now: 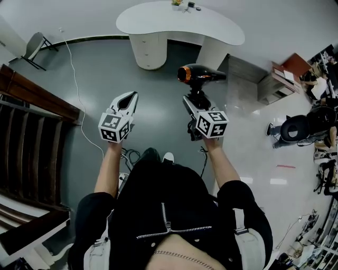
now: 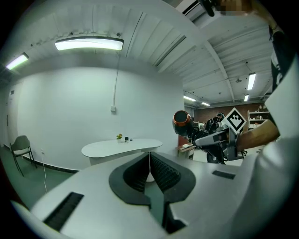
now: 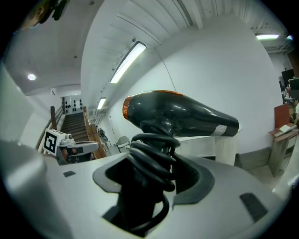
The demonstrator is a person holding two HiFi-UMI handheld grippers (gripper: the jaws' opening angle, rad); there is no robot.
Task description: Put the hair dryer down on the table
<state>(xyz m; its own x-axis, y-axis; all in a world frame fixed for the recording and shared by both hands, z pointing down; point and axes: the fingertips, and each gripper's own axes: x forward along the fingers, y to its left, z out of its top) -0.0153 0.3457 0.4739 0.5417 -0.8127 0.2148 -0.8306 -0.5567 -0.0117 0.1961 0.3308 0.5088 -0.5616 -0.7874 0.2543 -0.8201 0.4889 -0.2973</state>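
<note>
In the head view we hold the hair dryer [image 1: 203, 74] in the right gripper [image 1: 194, 101], up in the air over the floor and short of the near edge of the white table [image 1: 158, 23]. The left gripper [image 1: 128, 99] hangs beside it, apart from it. To do this well, we judge we should carry the hair dryer over the bare middle of the table, lower it until it rests there, and only then let go. We should also keep clear of the small things [image 1: 183, 4] at the far edge. The left gripper view shows that gripper's jaws together with nothing between them. The right gripper view shows the jaws clamped on the hair dryer where its black cord [image 3: 152, 161] is wound below the barrel, so the coil may snag on release. We make out no container; whether one of those small things is a pot, we cannot tell.
</note>
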